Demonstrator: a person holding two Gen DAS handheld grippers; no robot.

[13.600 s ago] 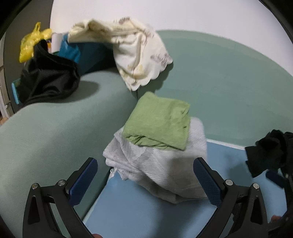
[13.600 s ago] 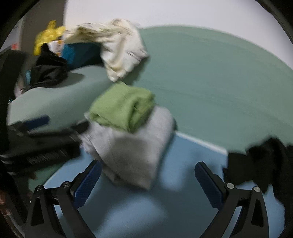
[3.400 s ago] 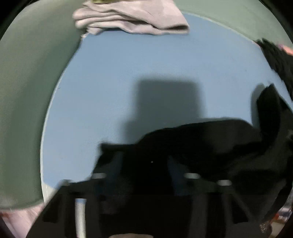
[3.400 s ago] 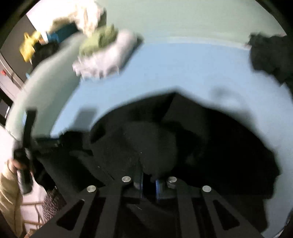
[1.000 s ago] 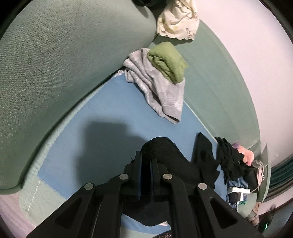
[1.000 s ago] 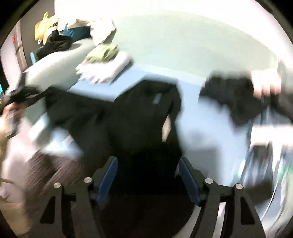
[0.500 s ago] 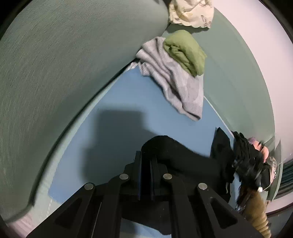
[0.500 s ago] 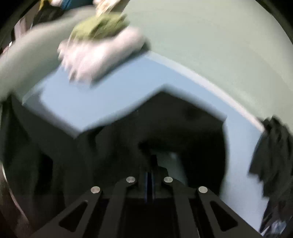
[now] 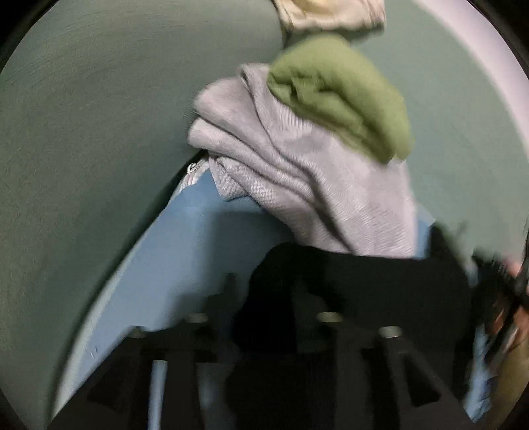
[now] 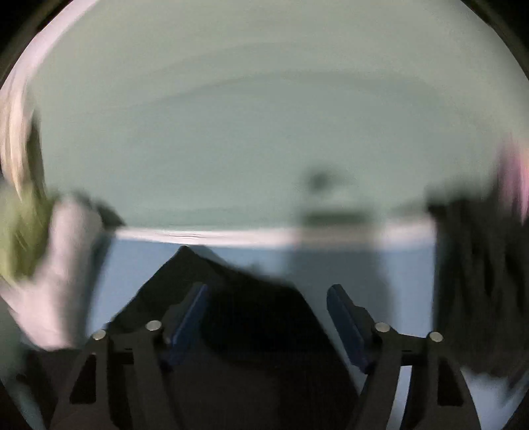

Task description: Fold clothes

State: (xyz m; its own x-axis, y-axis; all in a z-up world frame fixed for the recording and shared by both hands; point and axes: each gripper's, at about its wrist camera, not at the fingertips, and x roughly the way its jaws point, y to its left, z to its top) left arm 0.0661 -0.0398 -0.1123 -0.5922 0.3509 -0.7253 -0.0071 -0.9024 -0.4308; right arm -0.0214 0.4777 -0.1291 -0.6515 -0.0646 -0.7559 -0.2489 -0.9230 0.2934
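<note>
A black garment (image 9: 363,281) lies bunched on the blue seat cushion (image 9: 198,238), just in front of the folded stack. My left gripper (image 9: 264,297) is over its near end. Its jaws are opening, the dark cloth lies loose between them, and the view is blurred. In the right wrist view the same black garment (image 10: 185,268) comes to a peak on the blue cushion (image 10: 363,264). My right gripper (image 10: 266,307) is opening too. Its blue pads (image 10: 188,314) stand wide apart with the cloth between them, not pressed.
A folded grey garment (image 9: 314,185) carries a folded green one (image 9: 340,96) in the sofa corner, with a cream garment (image 9: 330,13) above. The green armrest (image 9: 99,132) rises left, the backrest (image 10: 264,132) behind. Another dark pile (image 10: 479,281) lies at the right.
Both grippers were shut on the black garment half a second ago and now stand apart. The left one has moved closer to the folded stack. The right view has swung toward the sofa back.
</note>
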